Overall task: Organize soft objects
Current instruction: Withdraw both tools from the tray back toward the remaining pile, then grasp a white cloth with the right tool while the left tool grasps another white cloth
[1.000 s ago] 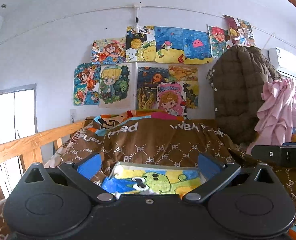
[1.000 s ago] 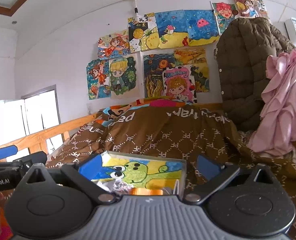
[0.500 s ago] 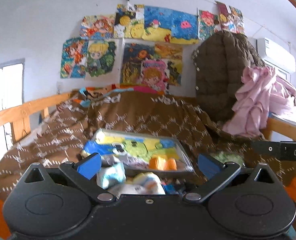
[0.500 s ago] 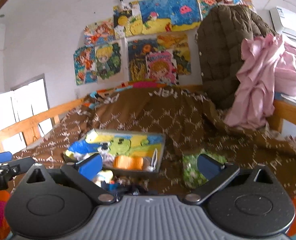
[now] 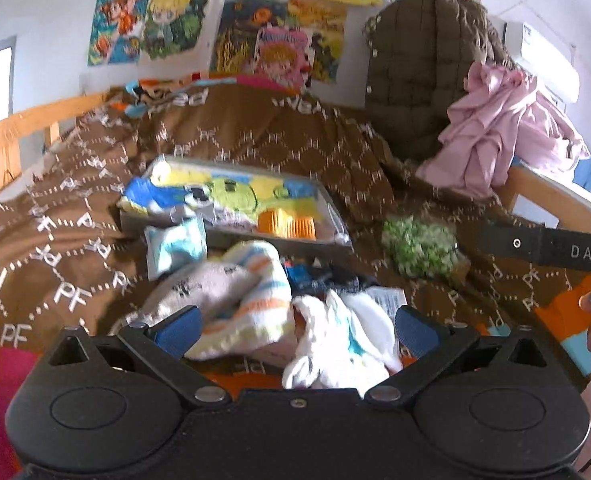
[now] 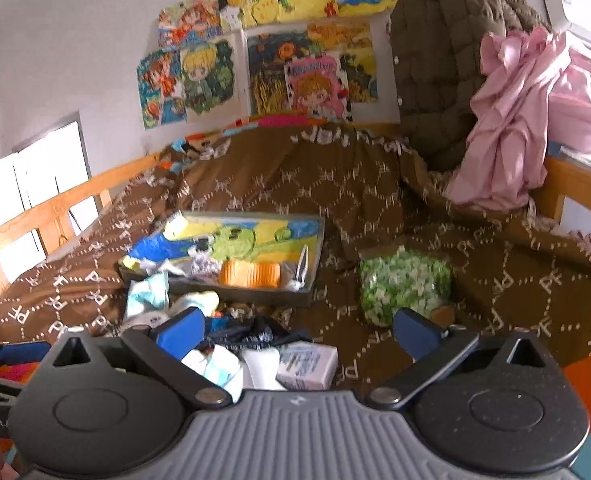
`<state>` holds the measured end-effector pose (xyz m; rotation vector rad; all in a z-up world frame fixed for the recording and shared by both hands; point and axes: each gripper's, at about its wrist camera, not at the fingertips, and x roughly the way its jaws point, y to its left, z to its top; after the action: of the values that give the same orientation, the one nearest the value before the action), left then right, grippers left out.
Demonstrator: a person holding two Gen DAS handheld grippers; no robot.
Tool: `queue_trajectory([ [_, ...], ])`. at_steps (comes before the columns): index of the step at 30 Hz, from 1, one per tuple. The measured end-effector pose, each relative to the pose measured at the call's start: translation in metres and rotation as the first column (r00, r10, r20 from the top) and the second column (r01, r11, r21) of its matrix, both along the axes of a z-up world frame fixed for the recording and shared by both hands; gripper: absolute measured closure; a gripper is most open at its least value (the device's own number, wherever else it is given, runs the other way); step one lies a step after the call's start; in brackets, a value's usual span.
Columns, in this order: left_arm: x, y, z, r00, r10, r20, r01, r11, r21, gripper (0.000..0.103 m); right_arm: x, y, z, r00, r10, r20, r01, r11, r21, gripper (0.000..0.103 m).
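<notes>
My left gripper (image 5: pixel 295 326) and right gripper (image 6: pixel 297 332) both gaped wide and empty over the blurred sock pile (image 5: pixel 255 304), its near edge hidden.

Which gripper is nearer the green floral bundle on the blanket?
Right. The right gripper hangs open just short of the green floral bundle, its right finger near it. The left gripper is open over the sock pile, the bundle off to its right.
</notes>
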<state>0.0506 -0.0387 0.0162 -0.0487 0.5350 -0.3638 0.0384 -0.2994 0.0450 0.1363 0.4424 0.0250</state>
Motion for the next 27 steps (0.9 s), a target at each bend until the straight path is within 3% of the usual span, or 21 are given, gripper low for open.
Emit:
queue_trajectory([
  [10, 0.013, -0.011, -0.021, 0.991, -0.054, -0.120, 0.057, 0.998, 0.018, 0.001, 0.029, -0.013, -0.028, 0.972, -0.025, -0.233, 0.044, 0.996, 0.078, 0.000],
  [22, 0.027, -0.027, -0.040, 0.977, -0.090, -0.195, 0.101, 0.994, 0.047, 0.001, 0.048, -0.012, -0.043, 0.937, 0.021, -0.348, 0.019, 0.994, 0.109, 0.000],
  [27, 0.030, -0.029, -0.042, 0.978, -0.085, -0.189, 0.091, 0.996, 0.026, 0.001, 0.058, -0.010, -0.046, 0.928, 0.051, -0.368, -0.005, 0.992, 0.123, 0.000],
])
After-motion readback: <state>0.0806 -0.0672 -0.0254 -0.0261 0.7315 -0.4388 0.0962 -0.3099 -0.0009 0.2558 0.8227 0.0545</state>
